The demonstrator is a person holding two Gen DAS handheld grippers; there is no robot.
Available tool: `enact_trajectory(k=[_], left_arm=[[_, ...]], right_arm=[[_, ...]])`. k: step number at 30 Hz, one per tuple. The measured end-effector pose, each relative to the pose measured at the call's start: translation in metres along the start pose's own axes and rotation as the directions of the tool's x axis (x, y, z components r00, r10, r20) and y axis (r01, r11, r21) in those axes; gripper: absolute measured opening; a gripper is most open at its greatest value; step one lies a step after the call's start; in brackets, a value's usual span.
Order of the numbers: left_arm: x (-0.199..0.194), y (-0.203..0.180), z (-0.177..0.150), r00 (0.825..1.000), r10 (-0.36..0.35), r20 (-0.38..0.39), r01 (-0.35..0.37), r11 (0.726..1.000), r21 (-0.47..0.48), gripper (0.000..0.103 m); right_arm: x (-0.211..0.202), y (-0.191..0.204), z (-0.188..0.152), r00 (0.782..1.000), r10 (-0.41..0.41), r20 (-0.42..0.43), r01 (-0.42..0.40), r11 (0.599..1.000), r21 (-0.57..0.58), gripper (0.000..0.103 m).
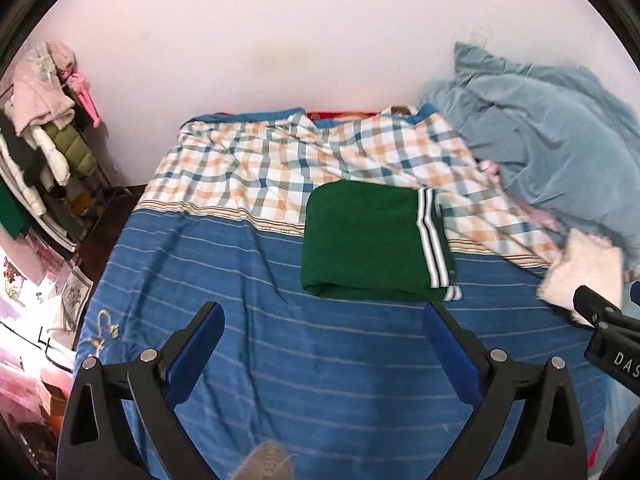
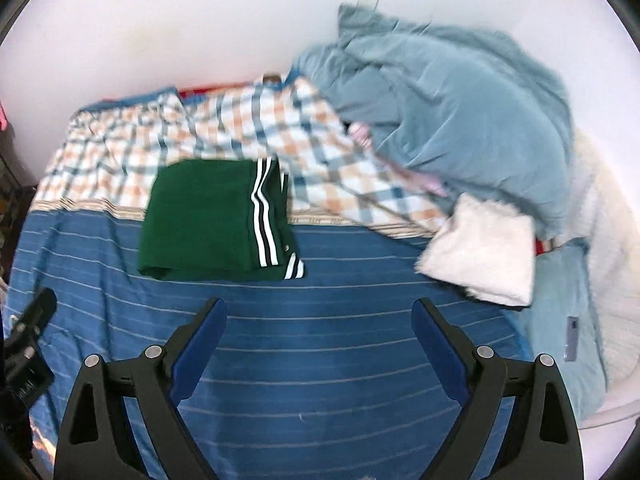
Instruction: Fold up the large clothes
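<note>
Two grippers, left (image 1: 323,312) and right (image 2: 320,308), fingers spread wide, empty, folded green garment (image 1: 372,248) lying beyond them.

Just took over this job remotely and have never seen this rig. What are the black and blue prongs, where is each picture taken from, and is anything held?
The prongs are two hand-held grippers, each carrying a fisheye camera looking along its fingers. One picture is from the left gripper, the other from the right gripper. Both are open and hold nothing, hovering over the bed. On it lie a folded green garment, a fluffy white cloth and a crumpled grey-blue quilt.
</note>
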State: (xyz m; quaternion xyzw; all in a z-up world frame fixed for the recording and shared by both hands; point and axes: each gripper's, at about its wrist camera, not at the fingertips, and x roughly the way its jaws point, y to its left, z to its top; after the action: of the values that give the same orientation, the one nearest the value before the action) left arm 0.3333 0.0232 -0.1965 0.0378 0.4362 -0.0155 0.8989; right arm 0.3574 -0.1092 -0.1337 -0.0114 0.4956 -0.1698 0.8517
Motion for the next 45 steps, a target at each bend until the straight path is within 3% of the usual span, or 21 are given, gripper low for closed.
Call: enact_trajectory(k=[8,18,30,45], left_arm=[[-0.12,-0.004,-0.011,0.998,-0.008,0.061,0.009,1.0,-0.017,0.101],[-0.202,-0.01,-0.023,0.992,-0.014,0.123,0.015,1.0,-0.005,0.101],[-0.248,-0.021,-0.04,0.986,-0.027,0.166,0.029,1.0,-0.008,0.101],[-0.268,-0.02,-0.05,0.975,0.008,0.222,-0.001,0.999,-0.033,0.102]], right_arm=[[-0.142,-0.052,-0.026,0.996,0.026,0.083,-0.024,0.999,-0.028,0.095],[-0.269,-0.088,-0.052,0.977,0.075,0.2,-0.073,0.997,-0.017,0.095],[-0.332,-0.118,-0.077,0.963,0.097,0.25,-0.093,0.995,-0.027,0.095],[-0.352,-0.134,-0.08,0.95,0.102,0.295,-0.093,0.995,-0.045,0.099]])
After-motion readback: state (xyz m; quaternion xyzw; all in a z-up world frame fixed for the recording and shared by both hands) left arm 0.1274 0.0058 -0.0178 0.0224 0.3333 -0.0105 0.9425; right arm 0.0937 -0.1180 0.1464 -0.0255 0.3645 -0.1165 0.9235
